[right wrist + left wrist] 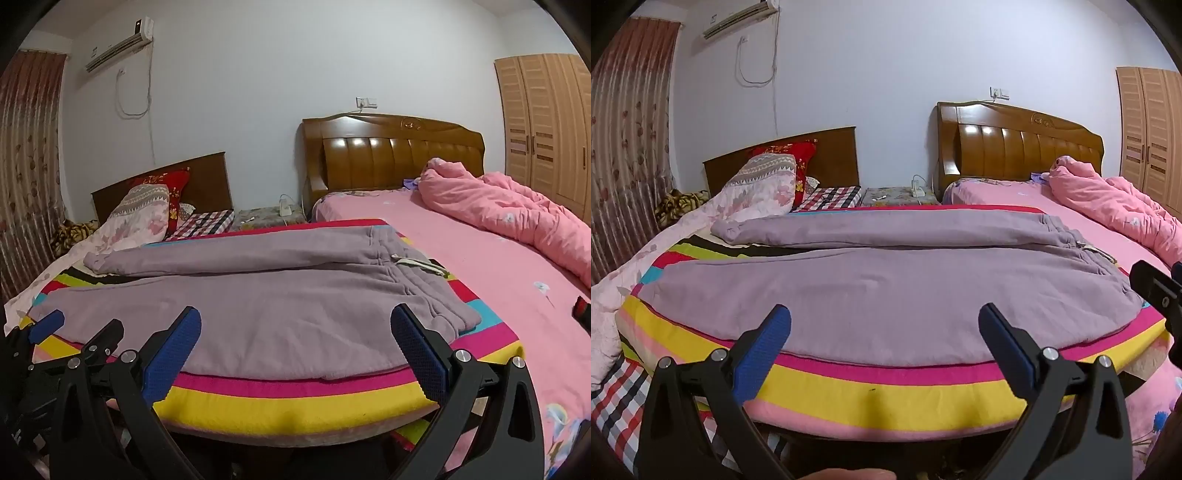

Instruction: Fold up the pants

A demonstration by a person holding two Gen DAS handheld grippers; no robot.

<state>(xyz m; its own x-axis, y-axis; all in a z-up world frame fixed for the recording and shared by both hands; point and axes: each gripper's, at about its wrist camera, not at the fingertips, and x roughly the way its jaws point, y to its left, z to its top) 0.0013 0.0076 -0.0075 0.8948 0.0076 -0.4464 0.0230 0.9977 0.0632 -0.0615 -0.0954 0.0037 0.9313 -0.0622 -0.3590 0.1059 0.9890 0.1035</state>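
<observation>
My left claw (pixel 884 325) and right claw (pixel 295 326) gape empty before the lilac fleece pants (pixel 871 291), lying crosswise, waistband right, cuffs left, on the striped blanket (pixel 886 398).

Even indoor light, glare patches on glossy headboard (pixel 1019 147), sharp focus, heavy fisheye bending, dark vignetted corners

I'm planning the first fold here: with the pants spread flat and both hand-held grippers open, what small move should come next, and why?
Probably ease the right hand-held gripper forward to the near waistband corner of the purple pants. Its jaws stand wide and empty, just short of the near hem, and the left hand-held gripper hovers equally empty over the near leg.
</observation>
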